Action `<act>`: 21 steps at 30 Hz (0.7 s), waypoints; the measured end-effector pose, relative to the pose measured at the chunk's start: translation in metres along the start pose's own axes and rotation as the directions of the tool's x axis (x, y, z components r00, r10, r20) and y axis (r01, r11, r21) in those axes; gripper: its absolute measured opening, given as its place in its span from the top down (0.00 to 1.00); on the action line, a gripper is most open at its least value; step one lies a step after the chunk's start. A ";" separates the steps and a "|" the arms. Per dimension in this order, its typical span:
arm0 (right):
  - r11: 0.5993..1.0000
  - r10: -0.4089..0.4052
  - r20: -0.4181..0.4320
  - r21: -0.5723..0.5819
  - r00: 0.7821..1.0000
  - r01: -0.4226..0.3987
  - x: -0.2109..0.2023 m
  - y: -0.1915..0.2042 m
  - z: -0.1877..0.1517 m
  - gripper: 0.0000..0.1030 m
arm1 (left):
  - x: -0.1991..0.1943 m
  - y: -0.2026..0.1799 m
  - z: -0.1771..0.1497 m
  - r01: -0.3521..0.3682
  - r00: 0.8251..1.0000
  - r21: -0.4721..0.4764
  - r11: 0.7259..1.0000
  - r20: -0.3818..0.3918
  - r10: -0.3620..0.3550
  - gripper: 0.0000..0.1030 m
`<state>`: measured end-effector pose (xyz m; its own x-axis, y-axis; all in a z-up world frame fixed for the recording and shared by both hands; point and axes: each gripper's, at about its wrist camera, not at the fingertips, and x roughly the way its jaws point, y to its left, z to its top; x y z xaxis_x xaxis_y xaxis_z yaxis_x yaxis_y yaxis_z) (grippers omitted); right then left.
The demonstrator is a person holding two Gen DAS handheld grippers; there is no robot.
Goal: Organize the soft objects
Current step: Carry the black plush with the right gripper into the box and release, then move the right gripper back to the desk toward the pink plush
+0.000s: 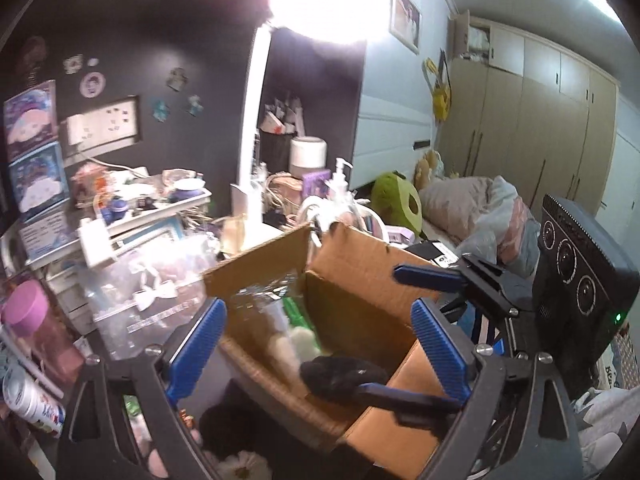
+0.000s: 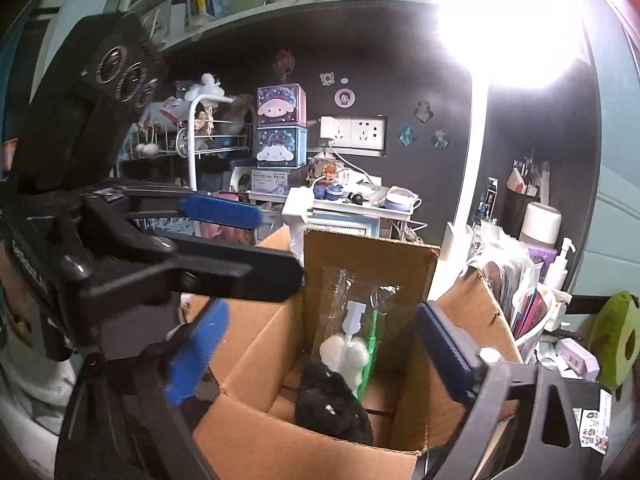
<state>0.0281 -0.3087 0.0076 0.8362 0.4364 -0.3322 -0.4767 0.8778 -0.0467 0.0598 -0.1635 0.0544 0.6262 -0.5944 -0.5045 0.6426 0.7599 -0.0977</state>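
An open cardboard box stands on the desk and also shows in the left wrist view. Inside it lie a black fuzzy plush, also seen from the left wrist, and a clear packet holding a white plush piece with a green strip. My right gripper is open above the box, with the plush between and below its fingers, apart from them. My left gripper is open over the box from the other side. Each gripper shows in the other's view.
A white desk lamp glares overhead. A white shelf with trinkets stands behind the box. A pink-lidded bottle and a can stand at left. A green plush and bedding lie at right.
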 end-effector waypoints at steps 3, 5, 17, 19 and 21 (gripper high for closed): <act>1.000 -0.017 0.014 -0.006 1.000 0.018 -0.005 0.011 0.007 0.02 | -0.022 0.013 -0.008 -0.019 0.999 -0.024 1.000 0.035 0.019 0.10; 0.999 -0.036 0.028 -0.011 0.999 0.036 -0.009 0.019 0.012 0.01 | -0.037 0.024 -0.014 -0.036 0.998 -0.045 0.998 0.057 0.039 0.06; 0.993 0.015 0.043 -0.119 0.999 -0.010 0.011 0.103 0.034 0.00 | -0.106 0.101 -0.071 -0.207 0.968 -0.181 0.961 0.107 0.229 0.01; 0.990 0.060 0.011 -0.126 0.998 -0.058 0.023 0.117 0.036 0.00 | -0.113 0.117 -0.084 -0.239 0.960 -0.207 0.949 0.096 0.262 0.01; 0.983 0.112 -0.022 -0.145 0.993 -0.114 0.036 0.134 0.036 0.00 | -0.117 0.130 -0.095 -0.261 0.955 -0.226 0.939 0.083 0.285 0.01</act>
<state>0.0044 -0.1683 0.0236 0.7712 0.5275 -0.3564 -0.6033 0.7843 -0.1446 0.0277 0.0296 0.0190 0.8180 -0.3728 -0.4381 0.3402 0.9276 -0.1542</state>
